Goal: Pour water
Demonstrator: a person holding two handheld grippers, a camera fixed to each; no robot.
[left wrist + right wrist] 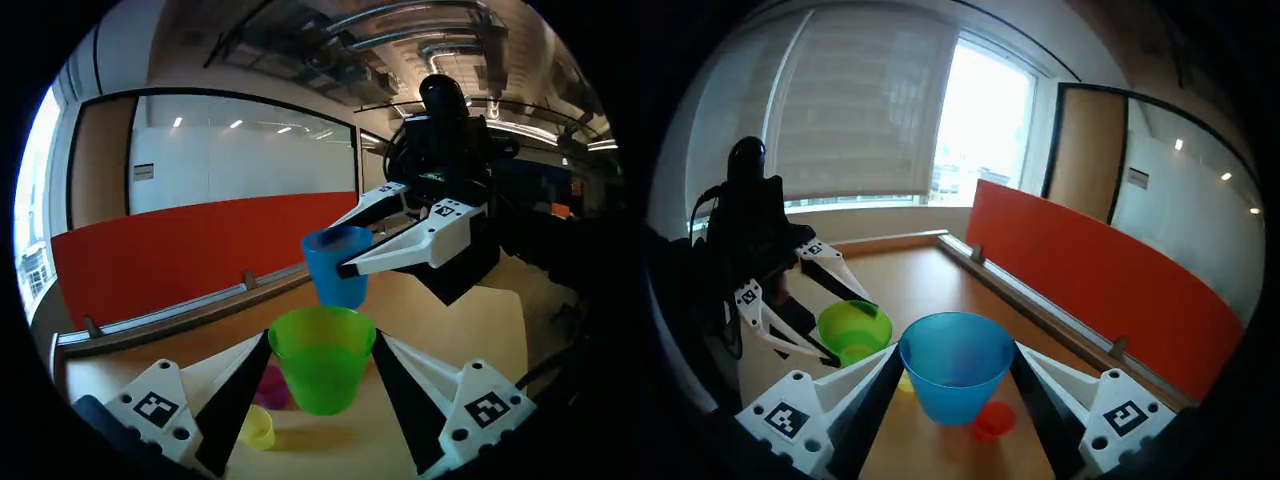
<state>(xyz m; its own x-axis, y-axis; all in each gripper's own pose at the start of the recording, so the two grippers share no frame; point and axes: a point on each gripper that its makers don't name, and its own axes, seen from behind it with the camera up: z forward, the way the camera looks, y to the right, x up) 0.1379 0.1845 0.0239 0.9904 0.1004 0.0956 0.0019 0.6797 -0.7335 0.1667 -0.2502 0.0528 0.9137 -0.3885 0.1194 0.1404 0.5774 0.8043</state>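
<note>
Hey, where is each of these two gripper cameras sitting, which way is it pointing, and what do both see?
Left gripper view: rides on the left gripper, looking along its own two fingers, which clamp the green cup, toward the orange partition.
Right gripper view: rides on the right gripper, looking along its own fingers, which clamp the blue cup, toward the bright window.
Shared: both cups, both grippers, the partition and the wooden table; each sees the other gripper farther off.

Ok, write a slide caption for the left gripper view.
Left tool holds a green cup over a wooden table, facing the right tool gripping a blue cup.
</note>
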